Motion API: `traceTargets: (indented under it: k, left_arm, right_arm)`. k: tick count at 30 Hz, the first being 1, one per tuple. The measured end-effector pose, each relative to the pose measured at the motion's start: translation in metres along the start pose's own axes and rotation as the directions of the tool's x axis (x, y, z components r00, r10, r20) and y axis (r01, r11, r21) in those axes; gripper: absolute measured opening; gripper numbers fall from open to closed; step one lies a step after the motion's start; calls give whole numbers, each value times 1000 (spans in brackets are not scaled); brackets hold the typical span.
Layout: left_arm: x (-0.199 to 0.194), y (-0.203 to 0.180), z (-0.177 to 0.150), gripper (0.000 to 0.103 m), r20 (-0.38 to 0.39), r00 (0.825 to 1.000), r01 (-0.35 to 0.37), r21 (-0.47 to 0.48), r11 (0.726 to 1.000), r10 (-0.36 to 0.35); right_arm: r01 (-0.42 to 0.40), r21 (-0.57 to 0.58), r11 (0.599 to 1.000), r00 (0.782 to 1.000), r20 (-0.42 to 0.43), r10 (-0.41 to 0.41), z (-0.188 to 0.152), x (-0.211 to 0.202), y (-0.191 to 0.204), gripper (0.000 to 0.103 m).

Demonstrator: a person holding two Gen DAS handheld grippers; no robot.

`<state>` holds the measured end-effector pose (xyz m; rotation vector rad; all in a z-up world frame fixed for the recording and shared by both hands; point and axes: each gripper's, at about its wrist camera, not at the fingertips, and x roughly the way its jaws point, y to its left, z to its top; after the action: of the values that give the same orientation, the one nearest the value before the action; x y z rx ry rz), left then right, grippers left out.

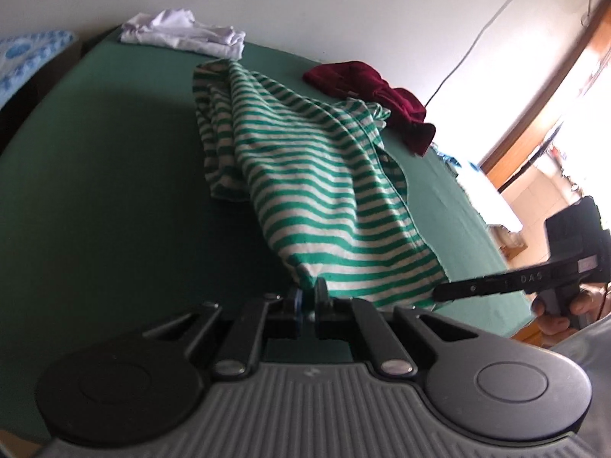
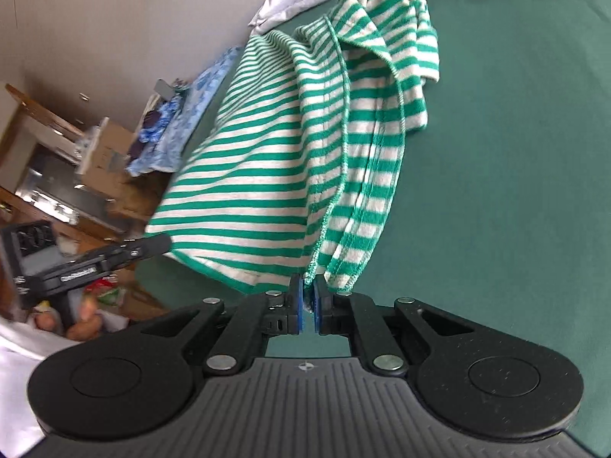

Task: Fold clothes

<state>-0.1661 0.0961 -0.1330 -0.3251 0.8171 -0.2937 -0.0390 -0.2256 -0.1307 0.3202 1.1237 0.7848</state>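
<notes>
Both grippers clamped on the striped shirt: left gripper and right gripper each pinch a near edge, lifted off the green bench. Shirt bunched, not folded. White garment and maroon garment lie crumpled behind.

Striped shirt: green and off-white horizontal bands. Desk cover: plain dark green. Crumpled garment at 11 o'clock: white. Bunched garment at 1 o'clock: deep maroon. Cloth off desk edge: blue-and-white print.
</notes>
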Motion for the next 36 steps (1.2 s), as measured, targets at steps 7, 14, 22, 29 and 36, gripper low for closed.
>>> traceTargets:
  k: [7,14,22,29,36]
  left_arm:
    - [12,8,-8,3,-55,998,-20,10,1000,20]
    - [24,9,-6,33,-66,998,-9,34,999,11]
    - [31,13,1,69,-47,999,-11,57,998,14]
    - [40,19,6,0,-40,999,11,60,998,-8]
    - [26,8,0,0,-54,997,53,83,995,-49]
  right_arm:
    - [75,-155,985,994,94,-61,15,-12,21,26]
    - [153,-188,970,953,287,-95,95,22,23,31]
    - [161,-155,975,957,265,-116,138,63,10,33]
    - [106,-161,981,949,310,-52,139,40,20,2]
    - [196,-30,980,930,324,-176,122,39,-6,4]
